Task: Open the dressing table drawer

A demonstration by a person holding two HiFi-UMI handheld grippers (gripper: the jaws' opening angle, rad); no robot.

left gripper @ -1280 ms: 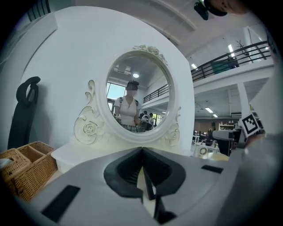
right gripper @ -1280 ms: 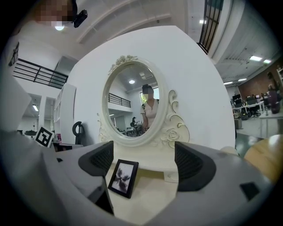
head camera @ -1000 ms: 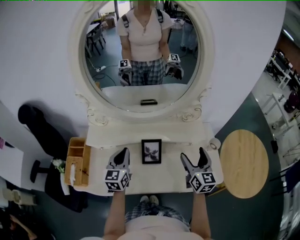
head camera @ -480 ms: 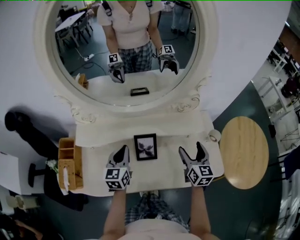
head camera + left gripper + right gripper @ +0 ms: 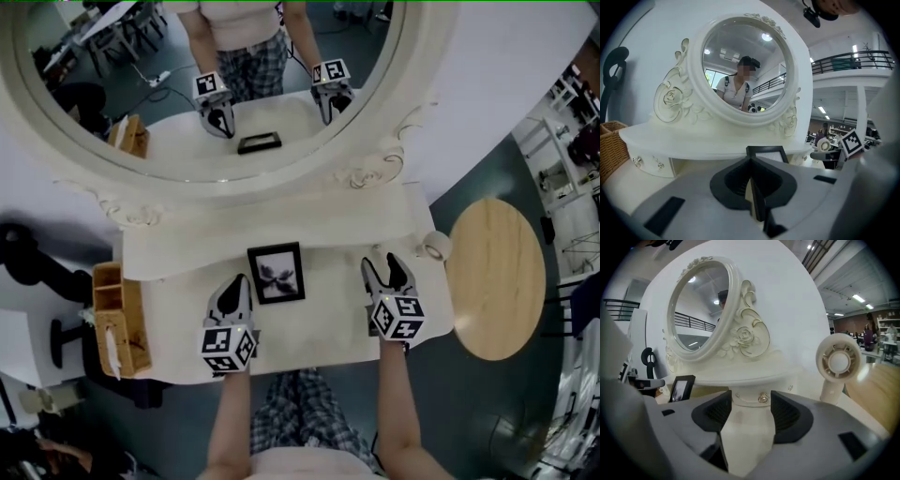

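Observation:
The white dressing table (image 5: pixel 178 309) carries a raised shelf (image 5: pixel 281 239) under a round mirror (image 5: pixel 206 84). In the right gripper view a small drawer with a metal knob (image 5: pixel 762 398) sits under that shelf. It lies just beyond my right gripper (image 5: pixel 750 416) and in line with the gap. The right jaws have just been closing; they stand partly open with nothing between them. My left gripper (image 5: pixel 751 185) is shut and empty, pointing at a black picture frame (image 5: pixel 766 152). Two more drawer knobs (image 5: pixel 636 161) show at the left. In the head view the left gripper (image 5: pixel 239 283) and the right gripper (image 5: pixel 386 267) hover over the tabletop.
The picture frame (image 5: pixel 276 273) lies between the grippers. A small round white fan (image 5: pixel 434 246) (image 5: pixel 838 363) stands at the table's right end. A wicker basket (image 5: pixel 112 323) stands at the left end. A round wooden table (image 5: pixel 497 277) is to the right.
Both grippers have come down toward the tabletop and nearer the shelf. The right jaws have narrowed. The mirror has slid up and out of the head view.

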